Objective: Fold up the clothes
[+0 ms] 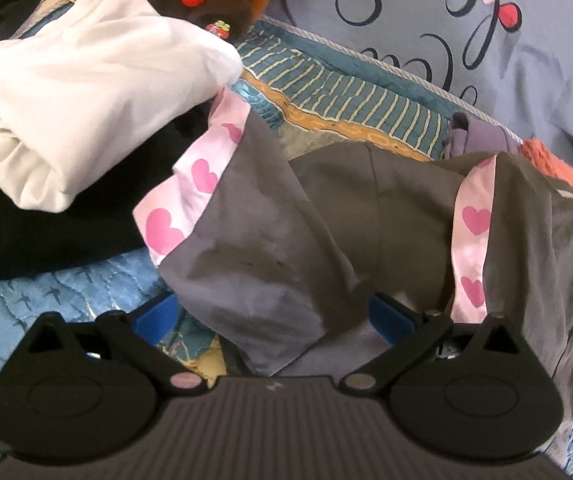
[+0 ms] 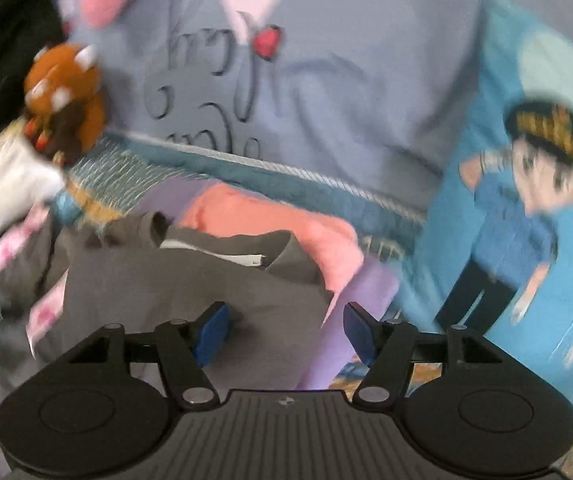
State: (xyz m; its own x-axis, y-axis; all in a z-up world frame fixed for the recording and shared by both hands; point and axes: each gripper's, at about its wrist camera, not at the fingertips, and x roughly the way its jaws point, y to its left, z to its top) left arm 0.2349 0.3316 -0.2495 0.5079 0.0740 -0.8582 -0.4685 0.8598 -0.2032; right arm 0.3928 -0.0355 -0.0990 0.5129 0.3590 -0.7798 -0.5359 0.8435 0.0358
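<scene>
Grey garment [image 1: 270, 240] bunches between wide left tongs [image 1: 274, 316]; right tongs [image 2: 282, 332] half-open above it.

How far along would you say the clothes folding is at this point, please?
Done: the white garment lies rolled aside. In hand: the grey heart-trimmed garment, bunched between the open left tongs; right tongs empty. Left: the purple garment and coral garment underneath.

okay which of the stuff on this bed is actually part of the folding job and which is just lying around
Part of the job:
grey garment with pink heart trim
left gripper
right gripper
white clothing
pink garment

Lying about:
brown plush toy
grey-blue pillow with script
cartoon captain pillow
</scene>
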